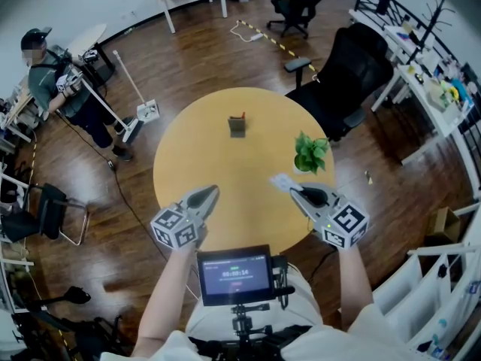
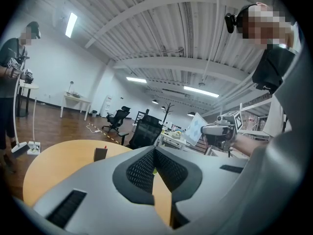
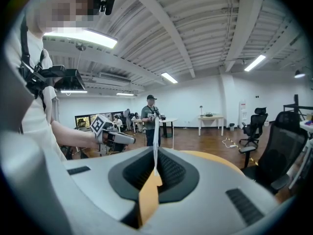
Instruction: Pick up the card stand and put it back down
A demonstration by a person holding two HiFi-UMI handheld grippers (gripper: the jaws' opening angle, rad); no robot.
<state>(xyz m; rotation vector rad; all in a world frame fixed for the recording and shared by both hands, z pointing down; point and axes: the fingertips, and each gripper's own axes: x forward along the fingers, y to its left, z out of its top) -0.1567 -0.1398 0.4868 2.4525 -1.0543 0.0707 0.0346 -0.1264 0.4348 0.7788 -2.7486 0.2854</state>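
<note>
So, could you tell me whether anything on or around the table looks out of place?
One thing: a white card is pinched in the shut right gripper near the front edge of the table, away from the card stand in the middle. The stand and the plant sit upright.

Open-plan office/lab: wood floor (image 1: pixel 195 59), round yellow table (image 1: pixel 203 164) under the right gripper (image 1: pixel 294 192), black office chair (image 1: pixel 349 74) and cluttered white desk (image 1: pixel 421 81) beyond it, strip lights (image 3: pixel 257 61) on a ribbed ceiling.

Tabletop (image 1: pixel 218 173) open to card stand (image 1: pixel 237 125), plant (image 1: pixel 310 153) rightward
</note>
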